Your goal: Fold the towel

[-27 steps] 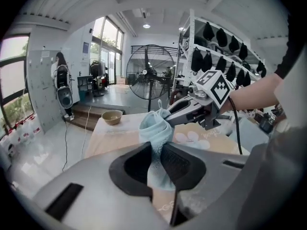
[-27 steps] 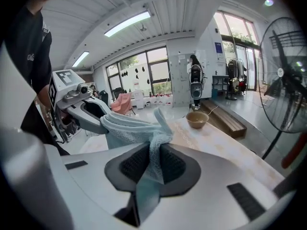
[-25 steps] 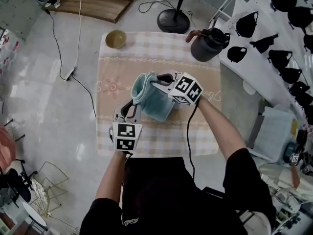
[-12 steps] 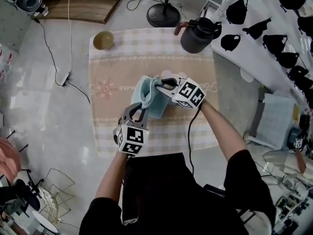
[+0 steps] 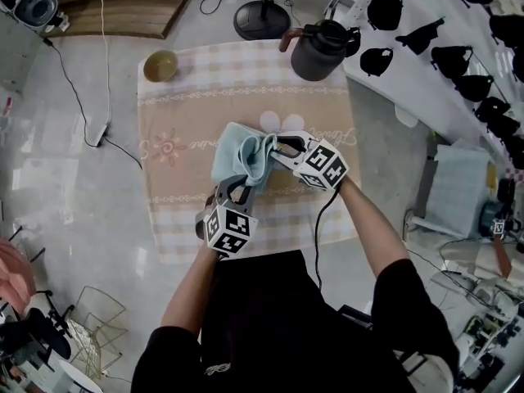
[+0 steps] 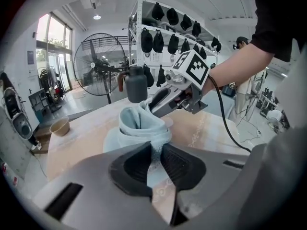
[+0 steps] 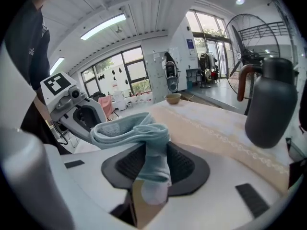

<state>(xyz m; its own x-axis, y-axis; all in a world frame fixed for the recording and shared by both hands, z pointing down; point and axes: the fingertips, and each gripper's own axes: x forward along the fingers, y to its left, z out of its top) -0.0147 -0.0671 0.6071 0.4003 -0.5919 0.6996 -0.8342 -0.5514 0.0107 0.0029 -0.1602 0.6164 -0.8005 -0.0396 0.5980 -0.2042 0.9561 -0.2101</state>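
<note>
The left claw [image 5: 235, 188] is clamped on a thin corner of the light blue towel [image 5: 237, 155], at its 6 o'clock side. The right claw [image 5: 277, 147] comes in from 3 o'clock. Its jaws have just been opening, and a thick fold of the towel hangs loose between them. The towel is bunched up at the middle of the table [image 5: 176, 129]. From the towel, a dark jug [image 5: 315, 51] stands at 1 o'clock and a small bowl [image 5: 161, 65] at 11 o'clock.
</note>
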